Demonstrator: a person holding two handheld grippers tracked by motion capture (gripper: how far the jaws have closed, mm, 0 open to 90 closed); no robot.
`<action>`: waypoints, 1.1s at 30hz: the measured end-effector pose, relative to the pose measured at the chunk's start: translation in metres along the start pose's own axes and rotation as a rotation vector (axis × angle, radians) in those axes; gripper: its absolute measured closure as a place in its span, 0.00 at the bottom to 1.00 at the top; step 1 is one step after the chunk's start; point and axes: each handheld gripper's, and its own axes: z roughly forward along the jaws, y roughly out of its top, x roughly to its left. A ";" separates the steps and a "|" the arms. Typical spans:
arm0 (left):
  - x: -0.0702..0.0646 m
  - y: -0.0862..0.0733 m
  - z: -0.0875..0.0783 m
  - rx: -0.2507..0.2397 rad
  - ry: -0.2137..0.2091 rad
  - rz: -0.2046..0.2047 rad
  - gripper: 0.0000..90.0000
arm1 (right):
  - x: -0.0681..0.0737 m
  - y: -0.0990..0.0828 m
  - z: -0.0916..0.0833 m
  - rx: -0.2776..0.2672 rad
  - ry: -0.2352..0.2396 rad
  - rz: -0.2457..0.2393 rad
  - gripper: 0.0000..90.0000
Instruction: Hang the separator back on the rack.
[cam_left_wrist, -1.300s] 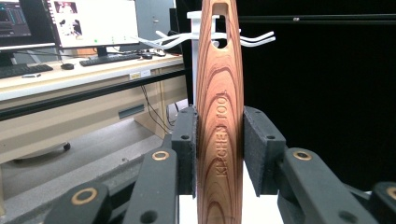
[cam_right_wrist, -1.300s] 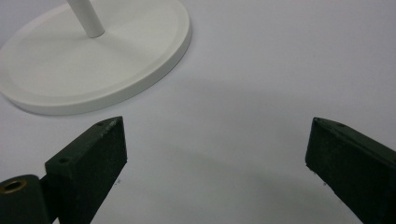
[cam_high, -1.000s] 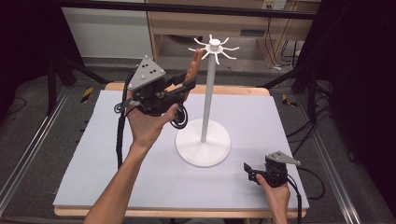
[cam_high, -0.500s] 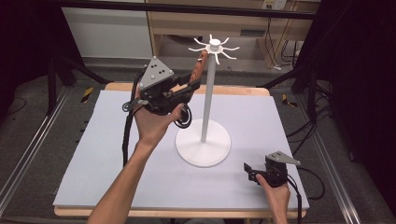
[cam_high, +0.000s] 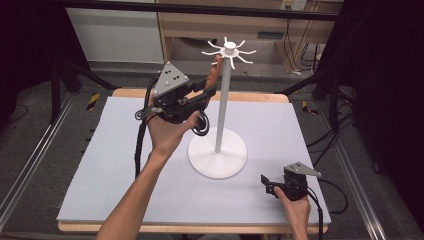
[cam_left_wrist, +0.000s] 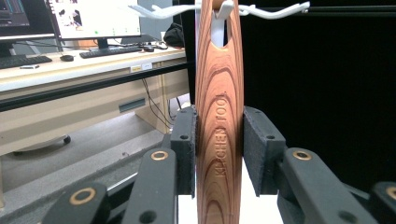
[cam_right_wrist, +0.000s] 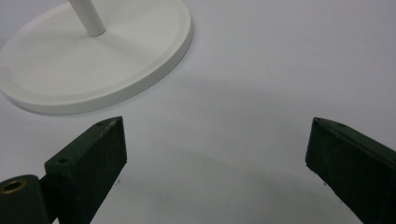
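Reddish-brown striped wood is what the left claw (cam_left_wrist: 219, 154) is clamping: a long, flat wooden kitchen utensil handle (cam_left_wrist: 219, 116) with "KITCHEN TOOL" engraved down its length, standing upright in the centre of the left gripper view with the black pads (cam_left_wrist: 186, 149) pressing on it from both sides. Near the top of that frame, the slot in the handle's upper end is sitting level with the curved white hooks (cam_left_wrist: 275, 10) of the tall white hanging stand (cam_high: 224, 100), though whether the handle is already resting on a hook is hard to say.

In the high view, the left claw (cam_high: 207, 92) is being held up in the upper middle of the frame, just left of the stand's pole, and the wooden utensil handle (cam_high: 215, 75) is rising from it toward the hook crown at the top. The stand's round white base (cam_high: 217, 157) is sitting near the centre of the pale grey table (cam_high: 100, 165).

Down in the lower right of the high view, the right claw (cam_high: 266, 182) is lying low on the table in the person's hand, well apart from the stand. In the right gripper view its jaws are standing wide with nothing but bare table between them, and the round white base (cam_right_wrist: 116, 70) is showing in the upper left of that frame.
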 end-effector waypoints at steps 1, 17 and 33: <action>0.000 -0.001 0.001 0.008 0.003 0.004 0.74 | 0.000 0.000 0.000 0.000 0.001 0.000 0.06; 0.000 -0.004 0.006 0.004 0.012 0.015 0.74 | 0.001 0.000 0.001 0.005 0.002 -0.004 0.06; 0.000 -0.008 0.008 0.016 0.012 0.008 0.69 | 0.000 0.000 0.002 0.004 -0.003 -0.012 0.07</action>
